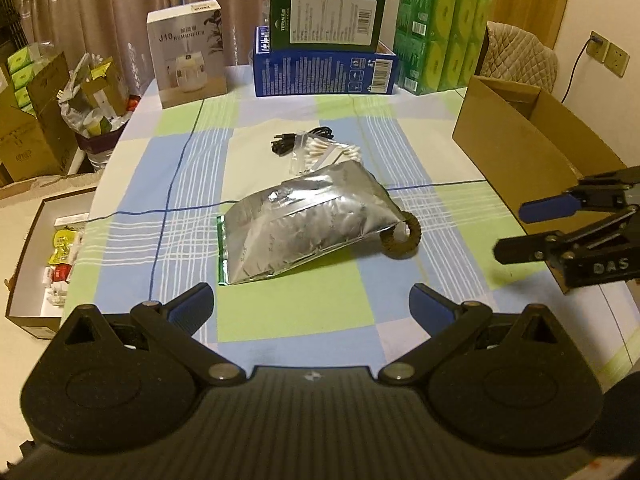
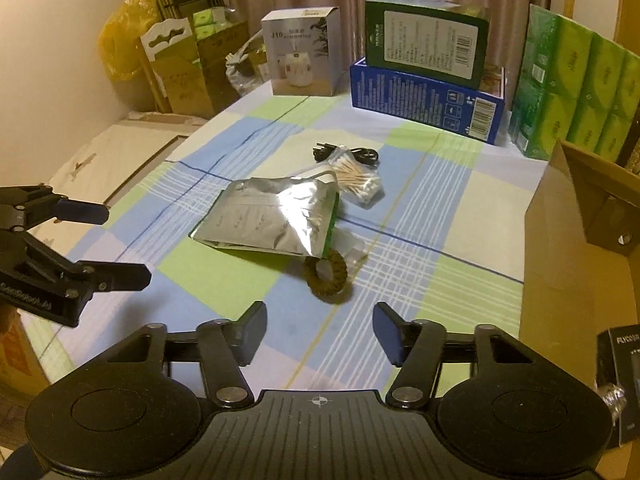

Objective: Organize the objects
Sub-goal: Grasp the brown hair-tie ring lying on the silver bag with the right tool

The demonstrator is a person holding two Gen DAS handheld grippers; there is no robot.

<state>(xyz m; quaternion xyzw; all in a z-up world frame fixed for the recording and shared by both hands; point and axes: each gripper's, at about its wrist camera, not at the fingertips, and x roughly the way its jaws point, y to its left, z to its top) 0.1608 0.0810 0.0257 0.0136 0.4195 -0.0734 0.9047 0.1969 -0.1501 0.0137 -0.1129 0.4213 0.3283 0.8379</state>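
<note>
A silver foil pouch [image 1: 308, 222] lies mid-table, also in the right wrist view [image 2: 272, 216]. A brown hair tie [image 1: 401, 240] lies at its edge, partly under it, also in the right wrist view [image 2: 326, 280]. Behind are a clear bag of cotton swabs [image 1: 324, 154] [image 2: 356, 178] and a black cable [image 1: 300, 140] [image 2: 344, 154]. My left gripper [image 1: 312, 306] is open and empty, short of the pouch. My right gripper [image 2: 320, 330] is open and empty, just short of the hair tie. Each gripper shows in the other's view [image 1: 520, 226] [image 2: 120, 244].
An open cardboard box [image 1: 532, 140] [image 2: 580, 240] stands at the table's right. At the back stand a humidifier box [image 1: 186, 54], a blue box [image 1: 324, 70] with a green box [image 1: 326, 20] on it, and green tissue packs [image 1: 440, 36]. Boxes and a bag sit on the floor at left.
</note>
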